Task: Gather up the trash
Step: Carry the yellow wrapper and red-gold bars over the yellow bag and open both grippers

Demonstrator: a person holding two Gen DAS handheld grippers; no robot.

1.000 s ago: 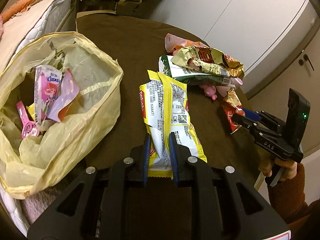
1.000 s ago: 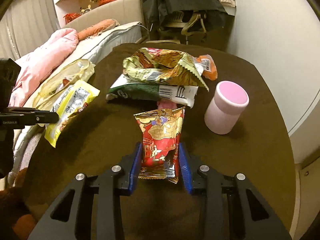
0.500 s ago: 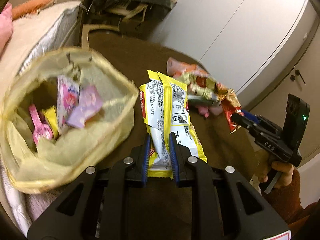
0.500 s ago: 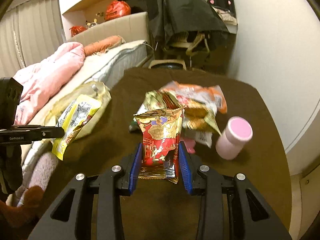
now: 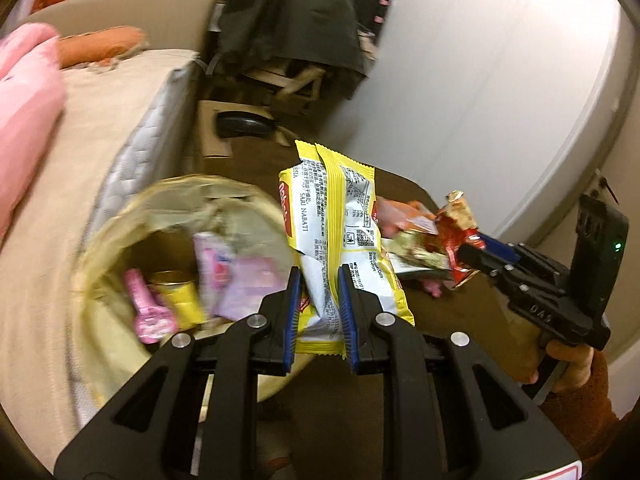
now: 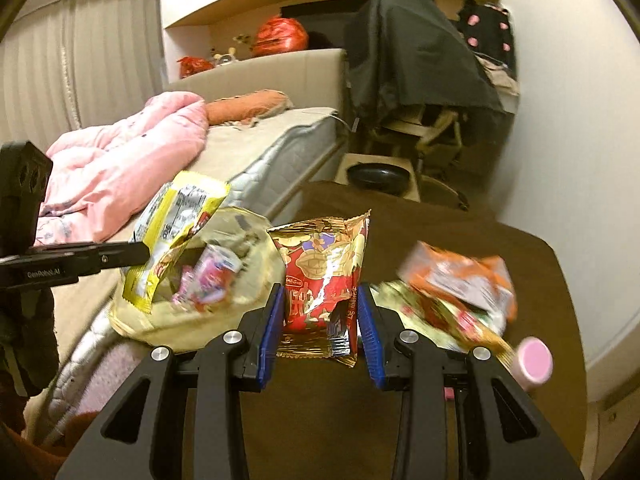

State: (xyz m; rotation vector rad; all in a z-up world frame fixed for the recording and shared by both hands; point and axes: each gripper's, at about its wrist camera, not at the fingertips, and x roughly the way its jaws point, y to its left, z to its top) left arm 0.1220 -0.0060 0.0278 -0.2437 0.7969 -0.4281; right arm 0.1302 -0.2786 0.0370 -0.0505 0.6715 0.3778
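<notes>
My left gripper (image 5: 319,280) is shut on a yellow and white snack wrapper (image 5: 336,220), held in the air just right of the open yellow trash bag (image 5: 120,236). The bag holds several pink and yellow wrappers. My right gripper (image 6: 321,300) is shut on a red and gold snack packet (image 6: 322,276), lifted above the brown table (image 6: 440,224). In the left wrist view the right gripper (image 5: 468,254) shows at the right with the red packet (image 5: 456,220). In the right wrist view the left gripper (image 6: 140,252) holds the yellow wrapper (image 6: 180,220) over the trash bag (image 6: 240,280).
More wrappers (image 6: 460,284) lie piled on the table's right side, beside a pink-lidded cup (image 6: 534,362). A bed (image 5: 100,100) with a pink blanket (image 6: 120,152) stands left of the table. A draped chair (image 6: 416,60) stands at the far end.
Both grippers have risen off the table with their wrappers and swung left toward the trash bag. The bag and the wrapper pile now sit lower in both views.
</notes>
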